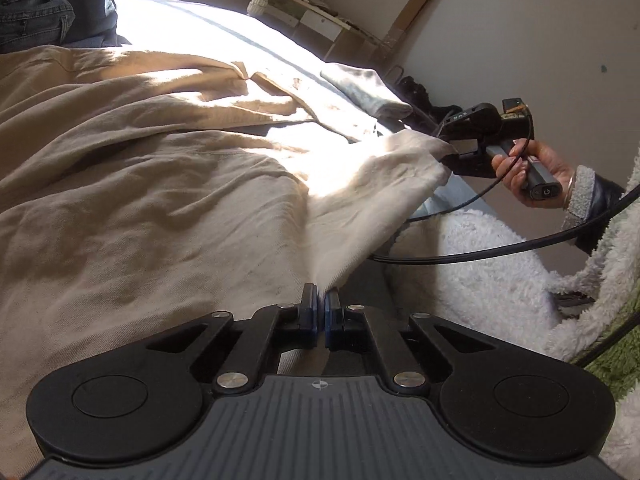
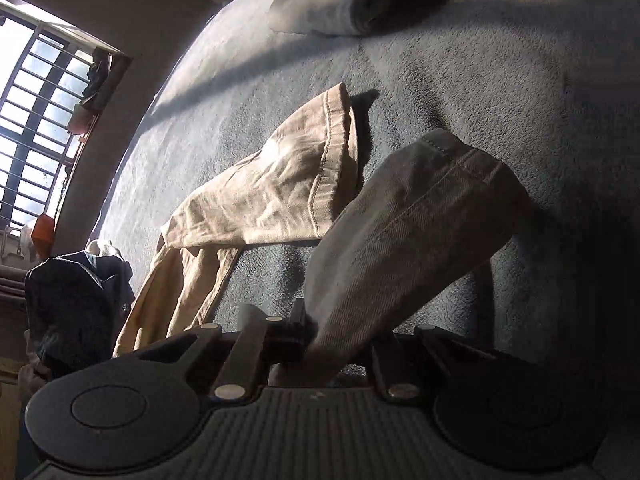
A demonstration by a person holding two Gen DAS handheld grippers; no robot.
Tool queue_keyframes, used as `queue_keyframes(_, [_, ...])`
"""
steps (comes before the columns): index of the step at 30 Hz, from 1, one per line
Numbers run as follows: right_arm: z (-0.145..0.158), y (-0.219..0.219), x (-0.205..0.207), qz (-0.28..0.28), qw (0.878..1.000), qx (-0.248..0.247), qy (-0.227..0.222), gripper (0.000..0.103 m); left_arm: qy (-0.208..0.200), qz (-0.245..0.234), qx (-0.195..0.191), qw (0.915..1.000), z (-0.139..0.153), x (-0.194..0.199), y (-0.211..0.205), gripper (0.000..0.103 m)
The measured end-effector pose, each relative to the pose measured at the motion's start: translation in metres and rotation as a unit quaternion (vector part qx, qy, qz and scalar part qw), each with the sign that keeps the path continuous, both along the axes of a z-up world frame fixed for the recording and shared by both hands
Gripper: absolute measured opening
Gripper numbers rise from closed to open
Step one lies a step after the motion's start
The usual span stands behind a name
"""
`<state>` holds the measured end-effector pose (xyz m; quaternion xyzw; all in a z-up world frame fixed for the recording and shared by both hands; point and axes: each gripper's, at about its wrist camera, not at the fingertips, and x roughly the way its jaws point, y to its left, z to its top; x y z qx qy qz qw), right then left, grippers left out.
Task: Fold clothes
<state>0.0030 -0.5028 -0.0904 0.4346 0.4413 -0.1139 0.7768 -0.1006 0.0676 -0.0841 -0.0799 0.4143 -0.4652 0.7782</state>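
left tool clamps beige twill trousers | right tool pinches stitched hem | right view only: fuzzy grey bed, barred window at 9 o'clock

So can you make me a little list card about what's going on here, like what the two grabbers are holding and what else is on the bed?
surface: bed with a grey-blue blanket
main garment: tan trousers, spread across the bed
left gripper: shut on an edge of the trousers
right gripper: shut on a trouser leg near its hem
other leg: lying flat on the blanket
hand: holding the right gripper's handle
other clothes: dark denim pile; folded light cloth at the far end
fold progress: not yet folded
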Motion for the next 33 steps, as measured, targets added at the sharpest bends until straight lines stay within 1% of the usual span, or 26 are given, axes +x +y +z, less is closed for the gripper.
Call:
queue_keyframes(1, [0.006,-0.002,-0.009,-0.003,1.0,-0.001,0.005,0.011,0.007,-0.015,-0.007,0.9998,0.001,-0.002,0.0,0.001])
queue_keyframes(4, [0.004,-0.009,-0.03,-0.011,1.0,-0.002,0.026,0.011,0.033,-0.047,-0.012,0.9983,-0.004,-0.003,-0.001,0.001])
queue_keyframes(6, [-0.009,-0.013,-0.034,-0.024,0.999,0.008,0.037,0.011,0.053,-0.06,-0.011,0.9967,-0.01,-0.001,-0.005,0.001])
queue_keyframes(7, [-0.017,-0.015,-0.035,-0.033,0.998,0.015,0.042,0.011,0.056,-0.068,-0.005,0.9961,-0.012,0.0,-0.008,0.001])
queue_keyframes(9, [-0.034,-0.019,-0.036,-0.049,0.997,0.033,0.052,0.011,0.049,-0.073,0.015,0.996,-0.015,-0.002,-0.016,0.001])
queue_keyframes(11, [-0.052,-0.022,-0.032,-0.061,0.995,0.053,0.064,0.012,0.054,-0.067,0.038,0.9955,-0.025,-0.001,-0.023,0.002])
queue_keyframes(13, [-0.063,-0.025,-0.031,-0.067,0.993,0.067,0.066,0.014,0.071,-0.055,0.062,0.994,-0.035,0.0,-0.026,0.004])
queue_keyframes(14, [-0.067,-0.028,-0.033,-0.076,0.991,0.082,0.069,0.016,0.071,-0.049,0.073,0.9936,-0.036,-0.001,-0.026,0.006])
queue_keyframes(15, [-0.07,-0.031,-0.036,-0.084,0.989,0.096,0.071,0.02,0.065,-0.038,0.086,0.9934,-0.036,-0.003,-0.023,0.012])
queue_keyframes(16, [-0.069,-0.035,-0.041,-0.095,0.987,0.106,0.069,0.021,0.062,-0.032,0.09,0.9935,-0.034,-0.006,-0.019,0.016])
queue_keyframes(17, [-0.067,-0.038,-0.047,-0.106,0.985,0.115,0.067,0.027,0.056,-0.021,0.093,0.9938,-0.031,-0.009,-0.014,0.023])
queue_keyframes(18, [-0.065,-0.042,-0.053,-0.116,0.983,0.125,0.065,0.038,0.051,-0.005,0.096,0.994,-0.028,-0.012,-0.006,0.029])
queue_keyframes(19, [-0.063,-0.045,-0.059,-0.127,0.981,0.135,0.063,0.045,0.047,0.009,0.097,0.9942,-0.024,-0.015,0.001,0.03])
queue_keyframes(21, [-0.054,-0.053,-0.075,-0.152,0.978,0.123,0.066,0.074,0.049,0.043,0.092,0.9936,-0.017,-0.022,0.023,0.033])
queue_keyframes(22, [-0.05,-0.057,-0.084,-0.163,0.977,0.121,0.061,0.077,0.054,0.063,0.09,0.9925,-0.014,-0.025,0.034,0.034])
queue_keyframes(24, [-0.042,-0.066,-0.102,-0.185,0.975,0.115,0.051,0.077,0.065,0.099,0.088,0.9891,-0.01,-0.03,0.056,0.034])
queue_keyframes(25, [-0.04,-0.07,-0.112,-0.194,0.972,0.125,0.041,0.077,0.069,0.117,0.088,0.9869,-0.008,-0.033,0.066,0.034])
queue_keyframes(26, [-0.037,-0.073,-0.122,-0.204,0.969,0.134,0.031,0.077,0.068,0.136,0.092,0.9841,-0.005,-0.036,0.076,0.034])
queue_keyframes(28, [-0.029,-0.077,-0.132,-0.202,0.97,0.131,0.012,0.077,0.061,0.173,0.096,0.9783,0.003,-0.042,0.095,0.034])
queue_keyframes(31, [-0.011,-0.082,-0.138,-0.186,0.976,0.113,-0.021,0.077,0.065,0.244,0.094,0.9629,0.01,-0.05,0.128,0.035])
queue_keyframes(33, [0.002,-0.081,-0.133,-0.161,0.98,0.104,-0.051,0.075,0.074,0.306,0.094,0.9444,0.015,-0.052,0.156,0.035])
